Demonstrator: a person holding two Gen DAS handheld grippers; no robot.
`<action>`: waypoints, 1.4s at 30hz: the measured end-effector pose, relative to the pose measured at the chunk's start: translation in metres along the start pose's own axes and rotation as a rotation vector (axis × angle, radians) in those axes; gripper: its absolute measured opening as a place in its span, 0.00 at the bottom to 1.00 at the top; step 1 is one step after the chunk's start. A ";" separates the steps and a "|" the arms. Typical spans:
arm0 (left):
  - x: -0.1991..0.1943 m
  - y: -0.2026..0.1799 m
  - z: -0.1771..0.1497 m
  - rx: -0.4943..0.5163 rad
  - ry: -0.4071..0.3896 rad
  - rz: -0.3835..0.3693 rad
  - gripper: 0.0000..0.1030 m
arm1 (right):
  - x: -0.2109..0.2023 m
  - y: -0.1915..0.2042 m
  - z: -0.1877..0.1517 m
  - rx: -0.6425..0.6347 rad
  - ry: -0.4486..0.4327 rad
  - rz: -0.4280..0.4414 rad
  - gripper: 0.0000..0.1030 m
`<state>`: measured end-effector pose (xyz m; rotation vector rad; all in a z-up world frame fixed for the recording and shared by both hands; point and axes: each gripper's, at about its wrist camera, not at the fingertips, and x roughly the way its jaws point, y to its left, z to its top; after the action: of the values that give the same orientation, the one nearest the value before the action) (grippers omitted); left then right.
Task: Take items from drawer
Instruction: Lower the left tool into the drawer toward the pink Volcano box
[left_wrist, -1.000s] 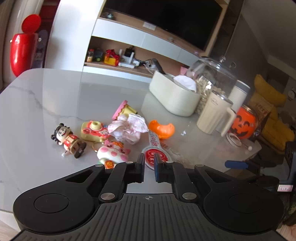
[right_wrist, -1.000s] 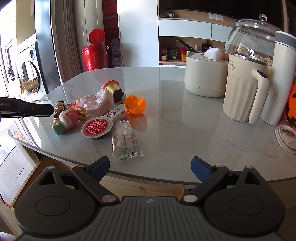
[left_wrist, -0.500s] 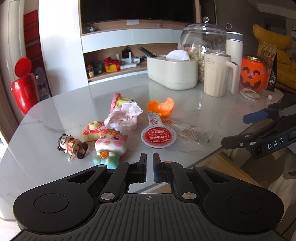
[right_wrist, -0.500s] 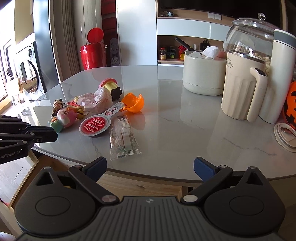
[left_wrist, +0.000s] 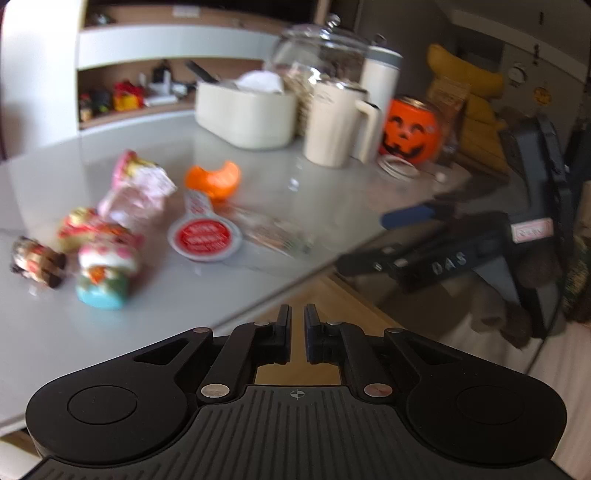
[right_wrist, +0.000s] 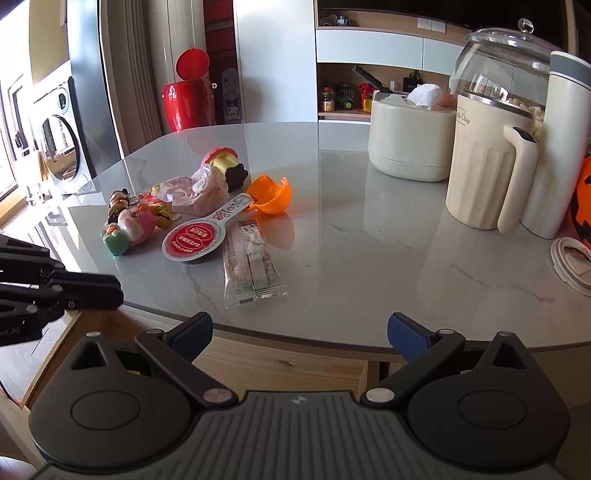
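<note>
Left gripper (left_wrist: 297, 317) jaws closed, empty, right gripper (right_wrist: 298, 328) jaws wide open, snack packet (right_wrist: 251, 267) near table (right_wrist: 369, 258) edge

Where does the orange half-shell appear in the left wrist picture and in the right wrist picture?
Left wrist: the orange half-shell is upper left of centre, behind the red round label.
Right wrist: it is left of centre, at the label's handle end.
Shared landmark: the red round label.

Your left gripper (left_wrist: 297, 318) closed and empty over the table edge (left_wrist: 258, 295), blurred toys (left_wrist: 103, 273) ahead, red-lidded cup (left_wrist: 205, 236), snack packet (left_wrist: 275, 236), your right gripper (left_wrist: 373, 242) at right.
</note>
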<state>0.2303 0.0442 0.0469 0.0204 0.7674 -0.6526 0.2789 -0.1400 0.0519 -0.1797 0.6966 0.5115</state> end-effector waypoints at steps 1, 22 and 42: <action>0.007 0.000 -0.004 -0.010 0.061 -0.064 0.08 | 0.001 -0.001 0.000 0.004 0.020 0.006 0.98; 0.107 -0.037 -0.049 0.755 0.599 -0.032 0.14 | 0.005 -0.075 -0.009 0.268 0.361 0.324 1.00; 0.153 0.015 -0.033 0.084 0.612 0.017 0.17 | 0.002 -0.080 -0.005 0.261 0.323 0.247 1.00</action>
<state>0.2995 -0.0189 -0.0796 0.3153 1.3258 -0.6681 0.3174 -0.2096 0.0458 0.0729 1.1014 0.6280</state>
